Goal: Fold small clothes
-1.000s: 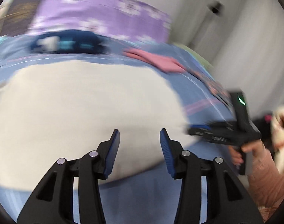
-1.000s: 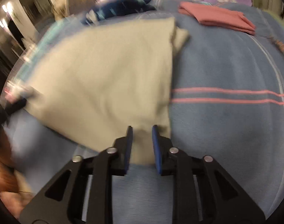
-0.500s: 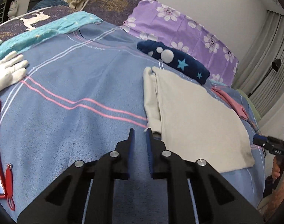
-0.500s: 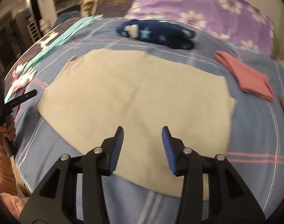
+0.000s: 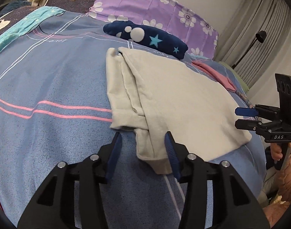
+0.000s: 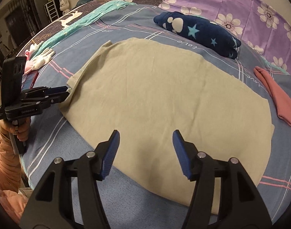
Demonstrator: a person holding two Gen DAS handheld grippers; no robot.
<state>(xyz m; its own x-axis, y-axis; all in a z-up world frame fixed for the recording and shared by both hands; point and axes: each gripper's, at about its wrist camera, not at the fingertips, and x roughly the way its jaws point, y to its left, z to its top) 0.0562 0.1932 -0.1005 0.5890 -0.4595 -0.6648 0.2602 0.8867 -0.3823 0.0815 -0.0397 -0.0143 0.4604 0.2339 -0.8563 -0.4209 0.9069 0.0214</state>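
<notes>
My left gripper (image 5: 143, 150) opening, cream garment (image 5: 176, 99) sleeve cuff between jaws, ungripped. My right gripper (image 6: 145, 152) opening over garment's near edge, empty.

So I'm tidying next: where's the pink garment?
The pink garment lies at the right wrist view's right edge, on the blue bedspread, beside the cream top.

A: What lies on the blue striped bedspread (image 6: 126, 30)?

B: White gloves (image 6: 42, 57) near its left edge. A purple floral pillow (image 6: 241, 5) at its head. A curtain (image 5: 260, 38) beyond its right side, a black lamp (image 5: 260, 36) before it.
</notes>
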